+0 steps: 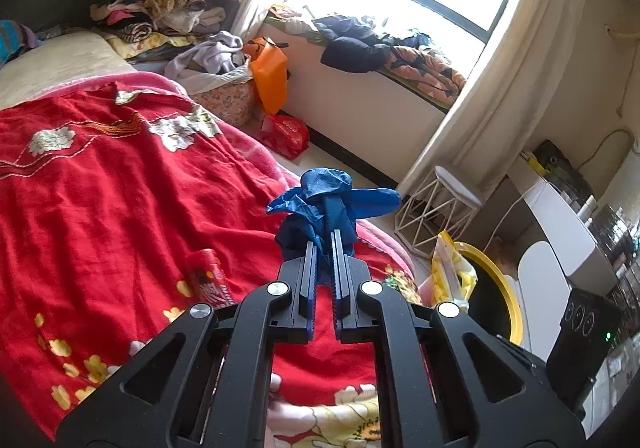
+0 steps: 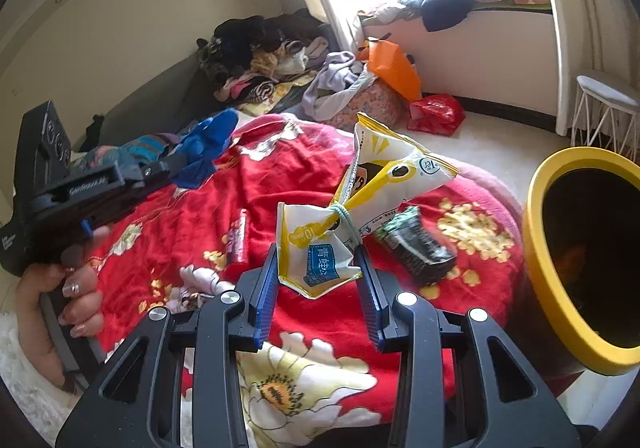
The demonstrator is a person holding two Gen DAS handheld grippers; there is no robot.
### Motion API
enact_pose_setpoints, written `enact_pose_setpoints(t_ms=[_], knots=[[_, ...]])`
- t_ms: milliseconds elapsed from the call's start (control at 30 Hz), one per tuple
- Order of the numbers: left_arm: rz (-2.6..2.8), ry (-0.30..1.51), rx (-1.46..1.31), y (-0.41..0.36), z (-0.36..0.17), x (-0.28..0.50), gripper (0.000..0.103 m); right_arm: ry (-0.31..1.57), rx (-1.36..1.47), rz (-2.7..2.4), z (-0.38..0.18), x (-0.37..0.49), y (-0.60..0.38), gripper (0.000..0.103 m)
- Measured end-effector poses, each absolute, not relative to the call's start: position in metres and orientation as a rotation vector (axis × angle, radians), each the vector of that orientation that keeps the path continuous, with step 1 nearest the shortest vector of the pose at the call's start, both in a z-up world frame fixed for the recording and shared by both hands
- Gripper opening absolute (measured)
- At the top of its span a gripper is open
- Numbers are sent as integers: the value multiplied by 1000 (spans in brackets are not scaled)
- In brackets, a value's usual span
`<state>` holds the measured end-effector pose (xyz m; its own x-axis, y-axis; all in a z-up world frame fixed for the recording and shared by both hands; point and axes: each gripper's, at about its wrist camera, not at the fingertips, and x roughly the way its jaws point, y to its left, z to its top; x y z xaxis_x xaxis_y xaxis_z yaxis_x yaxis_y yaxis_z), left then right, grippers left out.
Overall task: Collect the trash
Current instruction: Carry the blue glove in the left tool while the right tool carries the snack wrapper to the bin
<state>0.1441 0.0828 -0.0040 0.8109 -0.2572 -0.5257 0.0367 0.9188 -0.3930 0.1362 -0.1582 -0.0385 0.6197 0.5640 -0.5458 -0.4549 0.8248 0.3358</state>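
Observation:
My left gripper [image 1: 325,240] is shut on a crumpled blue glove [image 1: 328,200] and holds it above the red blanket. The right wrist view shows that same gripper [image 2: 176,164] at the left with the glove [image 2: 208,144], gripped by a hand [image 2: 76,304]. My right gripper [image 2: 320,268] is shut on the lower end of a yellow and white snack bag [image 2: 384,172] tied with a rubber band, lifted off the bed. A dark wrapper [image 2: 416,248] and a small red pack [image 2: 238,236] lie on the blanket. A black bin with a yellow rim [image 2: 540,260] stands at the right.
The red flowered blanket [image 1: 100,188] covers the bed. Clothes [image 1: 160,0] are piled at its far end. An orange bag [image 1: 270,72] and a red plastic bag [image 1: 286,132] lie by the window ledge. A white wire stool [image 1: 436,208] stands near the curtain.

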Motion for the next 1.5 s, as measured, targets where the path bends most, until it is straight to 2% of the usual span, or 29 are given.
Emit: enact_pose_setpoints(t_ms=[1500], knots=[[-379, 634, -249, -36, 6, 138, 3, 571, 350, 315, -28, 150, -294, 35]])
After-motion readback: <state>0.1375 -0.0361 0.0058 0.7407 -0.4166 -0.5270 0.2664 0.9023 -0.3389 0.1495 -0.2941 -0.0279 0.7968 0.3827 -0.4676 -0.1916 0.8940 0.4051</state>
